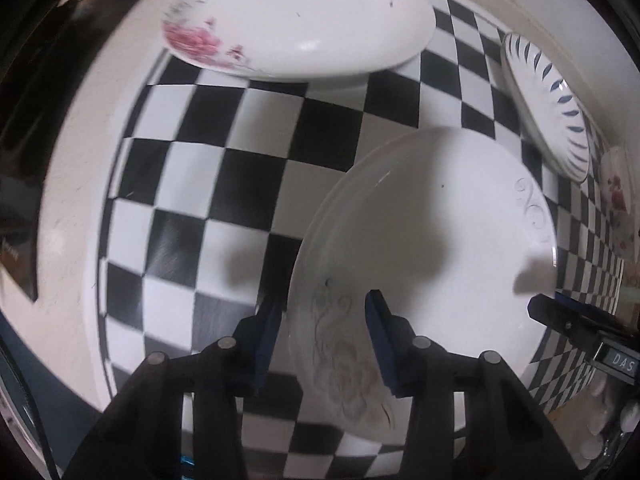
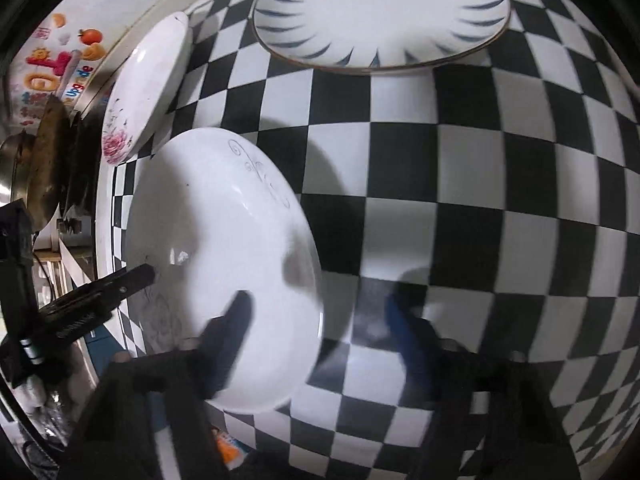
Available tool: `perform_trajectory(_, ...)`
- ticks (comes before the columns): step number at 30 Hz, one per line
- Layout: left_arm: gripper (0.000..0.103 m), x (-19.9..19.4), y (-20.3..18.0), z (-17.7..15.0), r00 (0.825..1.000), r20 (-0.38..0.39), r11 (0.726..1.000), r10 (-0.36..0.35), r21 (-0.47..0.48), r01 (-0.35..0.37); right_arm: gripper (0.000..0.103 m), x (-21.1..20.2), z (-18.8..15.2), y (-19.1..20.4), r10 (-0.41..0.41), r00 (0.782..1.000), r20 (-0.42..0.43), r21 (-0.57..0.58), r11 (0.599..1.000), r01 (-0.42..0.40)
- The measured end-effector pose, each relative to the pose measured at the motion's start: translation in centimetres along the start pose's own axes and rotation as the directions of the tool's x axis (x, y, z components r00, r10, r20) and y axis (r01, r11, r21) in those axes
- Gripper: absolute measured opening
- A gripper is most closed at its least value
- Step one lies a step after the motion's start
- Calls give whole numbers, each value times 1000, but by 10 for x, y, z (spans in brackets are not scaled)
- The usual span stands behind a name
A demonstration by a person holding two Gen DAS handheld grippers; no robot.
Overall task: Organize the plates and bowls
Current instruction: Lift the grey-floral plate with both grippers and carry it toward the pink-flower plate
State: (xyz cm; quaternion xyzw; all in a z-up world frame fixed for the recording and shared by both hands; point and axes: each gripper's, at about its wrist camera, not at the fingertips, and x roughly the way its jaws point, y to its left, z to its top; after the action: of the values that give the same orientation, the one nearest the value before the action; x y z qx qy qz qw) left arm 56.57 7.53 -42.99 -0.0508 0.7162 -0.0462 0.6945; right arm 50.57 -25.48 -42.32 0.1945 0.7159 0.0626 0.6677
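Note:
A white plate with faint embossed flowers [image 1: 440, 240] [image 2: 208, 220] lies on a black-and-white checked cloth [image 1: 224, 184] [image 2: 480, 200]. My left gripper [image 1: 324, 340] points down and straddles the plate's left rim. One pad is outside over the cloth, the other over the plate, and neither presses on it. My right gripper [image 2: 316, 332] straddles the opposite rim the same way, jaws apart. Beyond it lie a rose-patterned plate [image 1: 296, 20] [image 2: 148, 88] and a plate with blue leaf marks [image 1: 548, 104] [image 2: 380, 12].
Another small rose-patterned dish [image 1: 618, 200] stands at the cloth's right edge. In the right wrist view, metal pans [image 2: 36, 176] and a wall with colourful stickers [image 2: 60, 60] lie beyond the cloth's left edge. Bare checked cloth spreads between the plates.

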Motion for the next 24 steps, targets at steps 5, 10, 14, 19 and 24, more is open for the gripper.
perform_trajectory(5,37,0,-5,3,1000,-1,998,-28,54,28,30,10,3,12,9,1000,-17,-7,1000,-10)
perform_trajectory(10,36,-8,-10,-2,1000,4,997,-23,80,23,22,9,-1,16,-27,1000,-8,-5,1000,27)
perform_trajectory(14,36,-19,-21,-9,999,27,995,-21,103,18,22,0,-11,6,-20,1000,1,1,1000,20)
perform_trajectory(19,36,-39,-52,-22,998,49,991,-34,133,27,22,-24,-27,-16,-20,999,33,27,999,19)
perform_trajectory(24,36,-59,-87,-33,997,59,979,-52,199,40,22,-55,-42,-46,-29,997,77,67,997,23)
